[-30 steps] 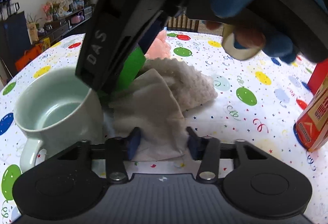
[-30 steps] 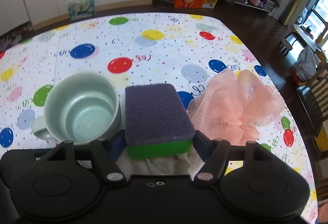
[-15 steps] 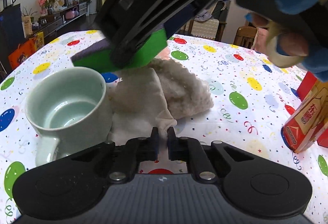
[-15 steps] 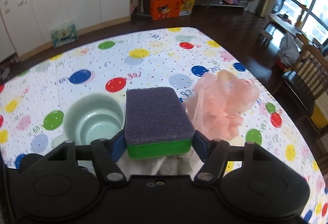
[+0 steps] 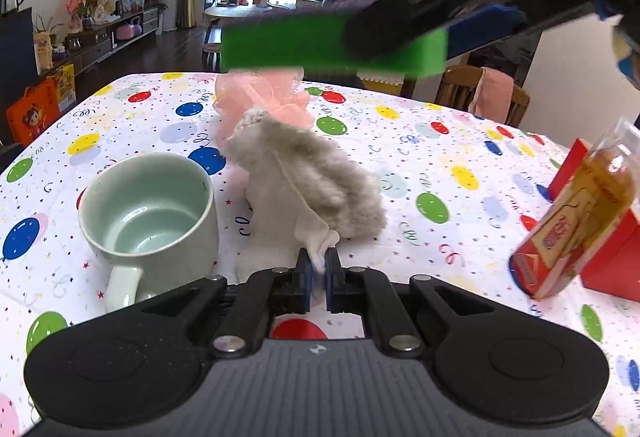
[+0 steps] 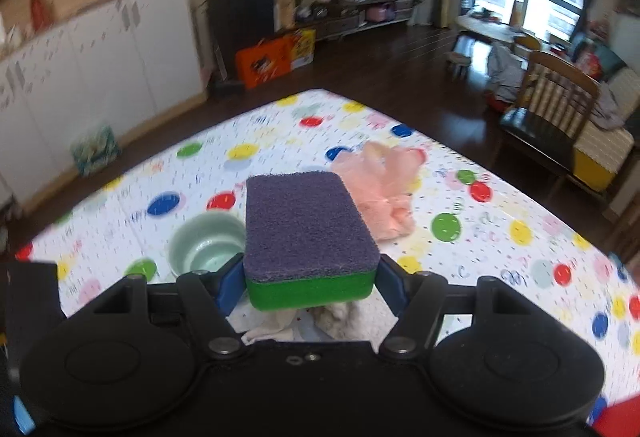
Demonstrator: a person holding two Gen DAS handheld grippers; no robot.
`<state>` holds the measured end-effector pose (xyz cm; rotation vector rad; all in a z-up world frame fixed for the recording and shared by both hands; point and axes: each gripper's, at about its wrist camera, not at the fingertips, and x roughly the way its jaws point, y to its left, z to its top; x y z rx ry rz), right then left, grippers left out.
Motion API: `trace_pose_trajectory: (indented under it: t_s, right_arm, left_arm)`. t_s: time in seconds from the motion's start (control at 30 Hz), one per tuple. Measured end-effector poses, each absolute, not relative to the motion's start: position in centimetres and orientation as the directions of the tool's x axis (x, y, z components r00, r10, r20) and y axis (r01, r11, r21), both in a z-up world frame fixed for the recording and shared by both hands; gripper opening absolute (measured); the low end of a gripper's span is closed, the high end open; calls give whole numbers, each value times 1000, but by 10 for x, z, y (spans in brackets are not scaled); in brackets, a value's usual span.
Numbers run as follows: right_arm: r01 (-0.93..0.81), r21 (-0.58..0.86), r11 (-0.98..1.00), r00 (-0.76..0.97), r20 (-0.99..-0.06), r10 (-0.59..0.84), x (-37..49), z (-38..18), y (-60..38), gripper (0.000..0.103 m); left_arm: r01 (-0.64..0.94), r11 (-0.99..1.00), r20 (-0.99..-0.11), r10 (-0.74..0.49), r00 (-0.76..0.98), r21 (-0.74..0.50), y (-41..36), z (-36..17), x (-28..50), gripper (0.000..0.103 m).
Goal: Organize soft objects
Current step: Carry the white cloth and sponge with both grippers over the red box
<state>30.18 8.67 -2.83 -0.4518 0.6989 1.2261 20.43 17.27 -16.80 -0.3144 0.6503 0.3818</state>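
1. Sponge (image 6: 310, 237) sat higher than a second before: your right gripper (image 6: 310, 283) had lifted it clear of the table (image 5: 460, 141), and in the left wrist view it hung above the far table edge instead of down beside the cup (image 5: 148, 213).
2. Your left gripper (image 5: 319, 269) had just been closing; its jaws, open around the cloth (image 5: 288, 221) a second earlier, were pinched tight on a bunched corner of it.
3. Your right gripper clamped the sponge by its two long sides; the long axis ran straight ahead along the fingers, purple scouring face up, green foam layer below, held about level.
4. The cloth's long axis ran away from the left gripper toward the pink mesh puff (image 5: 262, 99); the pinched corner was raised off the table, the rest lay on it.
5. Textures: sponge a rounded rectangular block, coarse top, smooth green base; cloth off-white with a fuzzy grey-beige pile on one face; puff gathered netting; cup glazed pale green ceramic; tablecloth printed with balloons.
6. A bottle (image 5: 576, 217) leaned against a red box (image 5: 616, 257) at the right edge of the left wrist view.
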Motion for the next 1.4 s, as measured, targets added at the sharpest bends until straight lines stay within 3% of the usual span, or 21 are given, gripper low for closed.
trace_pose_trajectory:
  t_s: [0.3,0.63,1.0,1.4]
  right_arm:
    - [-896,142,420,252,-616,746,299,11,23,67]
    - [-818,128,560,398,-576,714,279,34,-53,67]
    - [-689,160,707,534,-547,645,290,31,-139,67]
    - [-547,201,813,639,-527,561,325,12,-254,67]
  left_arm:
    - [-395,895,-594,206,778,-207,158,-134,180,6]
    - [-293,926,-552,119,825,-238,130,-77,171,6]
    - [-125,971,-508,4,861,-204,69,-19,194,6]
    - [7,986,-518,-95,850,-168,-15,6,250,6]
